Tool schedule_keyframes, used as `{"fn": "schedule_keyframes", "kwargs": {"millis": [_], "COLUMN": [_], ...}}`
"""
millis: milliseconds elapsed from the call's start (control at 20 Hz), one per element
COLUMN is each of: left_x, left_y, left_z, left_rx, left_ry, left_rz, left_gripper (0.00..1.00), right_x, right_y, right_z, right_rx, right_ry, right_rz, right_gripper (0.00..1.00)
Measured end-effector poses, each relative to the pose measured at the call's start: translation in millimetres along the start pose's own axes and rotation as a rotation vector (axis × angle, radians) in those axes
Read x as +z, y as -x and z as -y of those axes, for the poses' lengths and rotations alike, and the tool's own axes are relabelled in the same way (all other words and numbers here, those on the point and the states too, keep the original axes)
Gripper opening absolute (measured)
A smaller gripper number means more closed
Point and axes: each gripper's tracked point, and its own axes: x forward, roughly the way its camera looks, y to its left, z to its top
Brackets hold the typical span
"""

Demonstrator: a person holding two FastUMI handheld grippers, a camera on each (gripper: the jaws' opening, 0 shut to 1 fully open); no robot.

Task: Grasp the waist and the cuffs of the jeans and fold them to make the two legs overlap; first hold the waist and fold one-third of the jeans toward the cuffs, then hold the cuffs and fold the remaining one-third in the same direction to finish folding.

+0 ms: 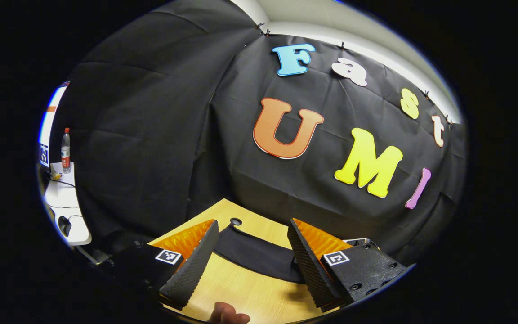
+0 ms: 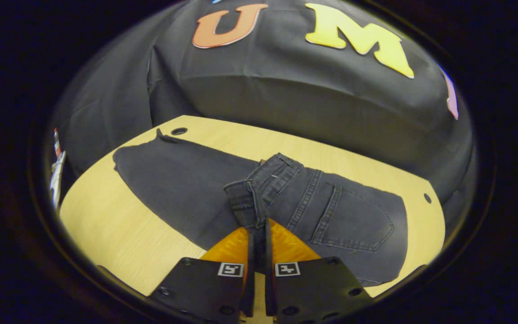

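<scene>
R gripper (image 2: 257, 234) pinches the waistband of soft, heavy-ish jeans (image 2: 331, 211) lying on the table (image 2: 106, 225); L gripper (image 1: 252, 252) gapes wide, cuff (image 1: 259, 254) at 12 o'clock, the likely next hold.

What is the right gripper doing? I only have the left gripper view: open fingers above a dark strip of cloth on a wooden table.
Observer: The right gripper is shut on the waistband, pinching a bunched fold of it.
Operator: Are the jeans already folded in thirds?
Observer: No. The jeans lie as one long strip on the table, with the legs running off to the far left corner.
Operator: Which side faces up?
Observer: The back. A back pocket shows just right of the gripped waistband.
</scene>
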Motion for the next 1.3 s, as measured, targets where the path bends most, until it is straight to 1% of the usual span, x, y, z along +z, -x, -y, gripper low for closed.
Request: {"fn": "schedule_keyframes", "kwargs": {"millis": [50,100,150,200,300,400,500,550,600,700,800,850,900,1000,1050,1200,1300], "left_x": [0,-2,-5,-10,-29,-50,-72,-80,-90,-102,-121,-134,-142,-152,-155,-170,-181], "left_y": [-1,-3,-5,-11,-28,-47,-64,-74,-83,-100,-119,-127,-135,-146,-149,-159,-162], "left_z": [0,0,0,2,-1,-11,-22,-33,-46,-56,-62,-68,-72,-87,-96,-105,-111], "left_rx": [-0.001,-0.004,-0.013,-0.033,-0.053,-0.055,-0.052,-0.025,0.004,0.005,0.012,0.03,0.049,0.089,0.114,0.136,0.172], "left_ry": [0.001,0.004,0.014,0.036,0.124,0.258,0.421,0.473,0.5,0.572,0.641,0.67,0.712,0.81,0.852,0.966,0.994], "left_rz": [0.0,-0.001,-0.009,-0.025,-0.082,-0.139,-0.195,-0.211,-0.215,-0.224,-0.266,-0.294,-0.312,-0.313,-0.314,-0.344,-0.37], "left_gripper": [0.99,0.99,0.99,0.99,0.99,0.99,0.99,0.99,0.99,0.99,0.99,0.99,0.99,0.99,1.0,0.99,0.99], "right_x": [-3,-8,-8,-7,10,49,103,130,159,207,242,259,272,290,292,288,285], "right_y": [2,4,8,7,16,41,78,97,121,175,235,262,288,336,356,411,448], "right_z": [-3,-11,-24,-33,-27,-4,32,56,81,130,177,200,222,262,281,342,376], "right_rx": [0.002,0.046,0.118,0.159,0.136,0.091,0.051,0.018,-0.017,-0.098,-0.183,-0.226,-0.262,-0.322,-0.358,-0.496,-0.578], "right_ry": [0.036,0.062,0.061,0.068,0.067,0.045,0.007,-0.009,-0.022,-0.051,-0.076,-0.088,-0.104,-0.152,-0.172,-0.212,-0.23], "right_rz": [0.021,0.012,-0.002,-0.014,0.035,0.138,0.273,0.35,0.425,0.558,0.68,0.736,0.78,0.839,0.852,0.89,0.924], "right_gripper": [0.12,0.18,0.27,0.51,1.0,0.99,0.99,0.99,0.99,0.98,0.98,0.98,0.98,0.98,0.98,0.98,0.99]}}
